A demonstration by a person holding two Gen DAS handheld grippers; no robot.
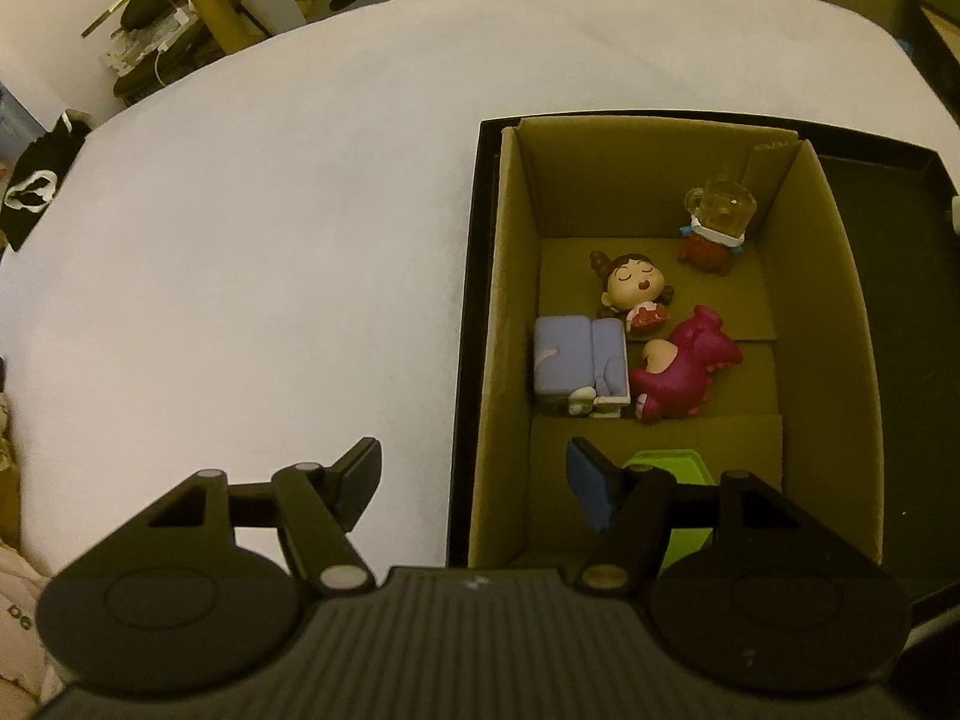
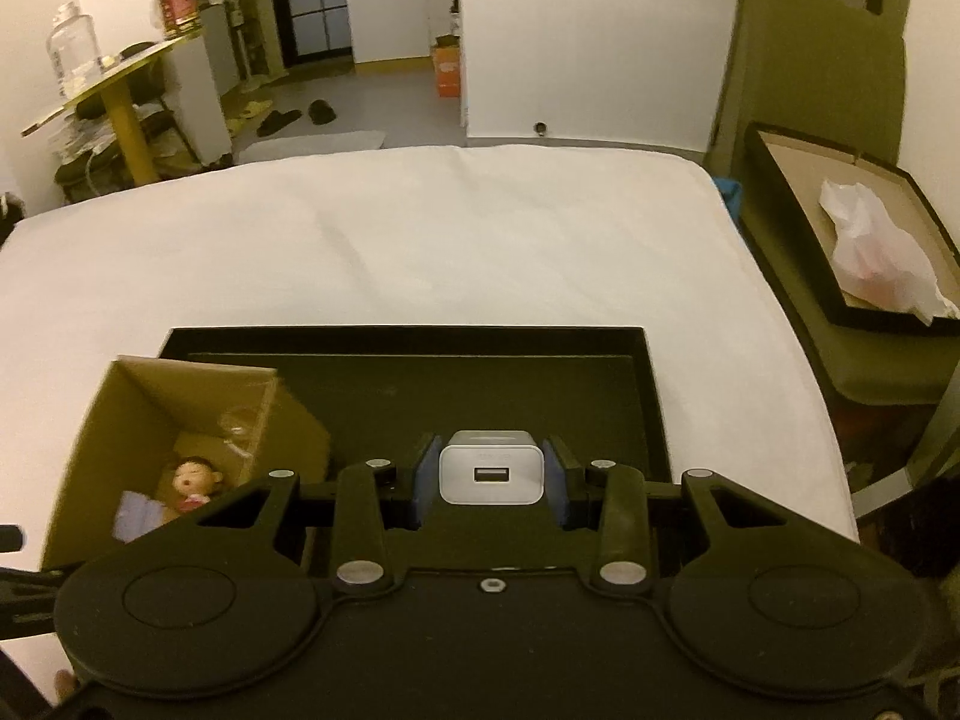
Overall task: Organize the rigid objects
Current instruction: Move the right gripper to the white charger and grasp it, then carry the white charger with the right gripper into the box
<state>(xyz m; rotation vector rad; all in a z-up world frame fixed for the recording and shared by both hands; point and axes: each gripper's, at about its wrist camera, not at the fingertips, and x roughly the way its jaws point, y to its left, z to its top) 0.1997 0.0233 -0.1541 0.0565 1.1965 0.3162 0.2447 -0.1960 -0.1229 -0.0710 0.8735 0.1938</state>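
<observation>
USB charger (image 2: 492,474), a white block with one port facing the camera (any print above the port is too faint to read), sits clamped between the right gripper (image 2: 491,476) pads over the black tray (image 2: 651,396). Left of those jaws stands the cardboard box (image 2: 90,426). The left gripper (image 1: 474,480) hangs released over the box's near wall; just past its right finger lies a green item (image 1: 672,462), then a blue sofa toy (image 1: 579,366) touching a magenta dinosaur (image 1: 684,369), a sleeping-girl figurine (image 1: 633,288), and farthest a beer-mug figure (image 1: 717,222).
</observation>
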